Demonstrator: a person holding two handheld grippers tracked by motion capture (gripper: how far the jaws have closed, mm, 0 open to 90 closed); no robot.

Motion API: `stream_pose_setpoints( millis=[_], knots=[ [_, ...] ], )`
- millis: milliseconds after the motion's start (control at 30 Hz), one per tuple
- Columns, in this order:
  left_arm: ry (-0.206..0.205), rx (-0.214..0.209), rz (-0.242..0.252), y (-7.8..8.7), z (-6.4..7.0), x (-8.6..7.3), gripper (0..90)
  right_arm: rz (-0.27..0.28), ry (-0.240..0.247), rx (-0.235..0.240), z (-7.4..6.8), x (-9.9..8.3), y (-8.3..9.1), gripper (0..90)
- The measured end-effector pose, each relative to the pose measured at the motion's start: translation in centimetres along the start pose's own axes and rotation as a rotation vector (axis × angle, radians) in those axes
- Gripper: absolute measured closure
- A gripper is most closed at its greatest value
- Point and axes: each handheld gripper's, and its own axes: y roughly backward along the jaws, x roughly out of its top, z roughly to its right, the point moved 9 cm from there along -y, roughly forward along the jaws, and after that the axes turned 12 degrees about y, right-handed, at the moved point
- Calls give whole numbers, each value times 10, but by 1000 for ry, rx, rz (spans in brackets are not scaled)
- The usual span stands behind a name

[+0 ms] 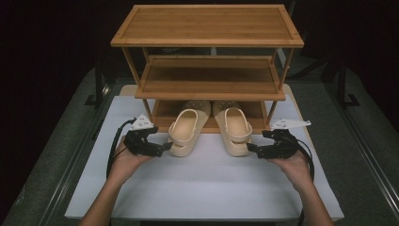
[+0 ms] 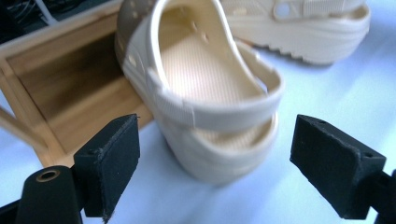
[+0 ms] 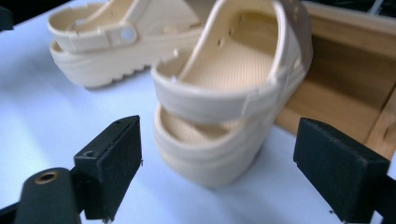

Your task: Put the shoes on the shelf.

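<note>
Resting on the white table (image 1: 202, 183), two cream clogs lay side by side with their toes tucked under the lowest shelf of the wooden rack (image 1: 207, 26), heels toward the person. The left gripper (image 1: 162, 149) hovered just beside the heel of the left clog (image 1: 184, 131), jaws spread wide and holding nothing. The right gripper (image 1: 251, 149) stood likewise just beside the heel of the right clog (image 1: 234, 129), wide open and empty, each heel framed between its black jaws.
</note>
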Motion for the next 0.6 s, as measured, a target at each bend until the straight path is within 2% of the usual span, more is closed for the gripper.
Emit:
stream_pose_setpoints(
  millis=[133, 233, 367, 433, 600],
  knots=[
    [5, -7, -10, -3, -1, -20, 116, -35, -20, 9, 0, -13, -2, 135],
    [8, -20, -35, -12, 0, -32, 90, -46, -25, 22, -3, -20, -8, 135],
    [0, -28, -66, -26, 2, -38, 73, -77, -4, 22, -6, -26, -18, 135],
    [-11, -30, -81, -33, 4, -40, 44, -83, -11, 23, -6, -27, -22, 135],
    [-22, -19, -91, -47, 5, -39, 28, -93, -3, 38, -5, -30, -33, 134]
  ],
)
